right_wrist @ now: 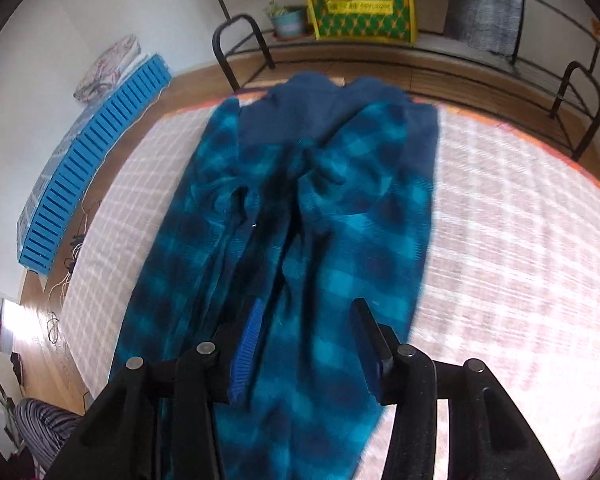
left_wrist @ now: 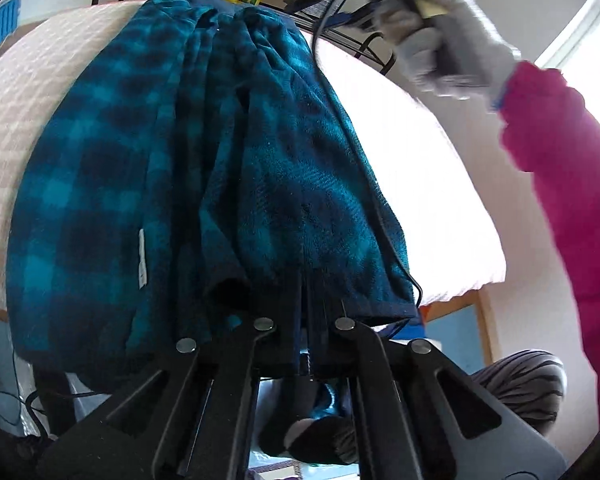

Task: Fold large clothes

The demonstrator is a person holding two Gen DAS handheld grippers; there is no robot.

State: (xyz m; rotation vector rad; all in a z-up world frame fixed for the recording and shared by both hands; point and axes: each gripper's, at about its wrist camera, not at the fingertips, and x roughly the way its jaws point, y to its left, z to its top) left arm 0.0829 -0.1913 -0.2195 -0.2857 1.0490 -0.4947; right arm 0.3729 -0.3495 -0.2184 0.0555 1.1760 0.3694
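A wide bed with a pale checked cover (right_wrist: 500,220) fills the room's middle. Beyond its far edge runs a black metal-tube shelf rack (right_wrist: 244,40), carrying a small potted plant (right_wrist: 286,20) and a green-and-yellow patterned box (right_wrist: 360,6). Left of the bed, a blue slatted crate (right_wrist: 88,160) stands against the white wall (right_wrist: 60,20) on the wooden floor (right_wrist: 40,320).

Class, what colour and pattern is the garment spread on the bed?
Teal and dark navy check, on the garment; clearest in the right wrist view.

A home bedroom: checked bedspread (right_wrist: 500,240) on a bed, wooden floor (right_wrist: 40,320), potted plant (right_wrist: 288,20).
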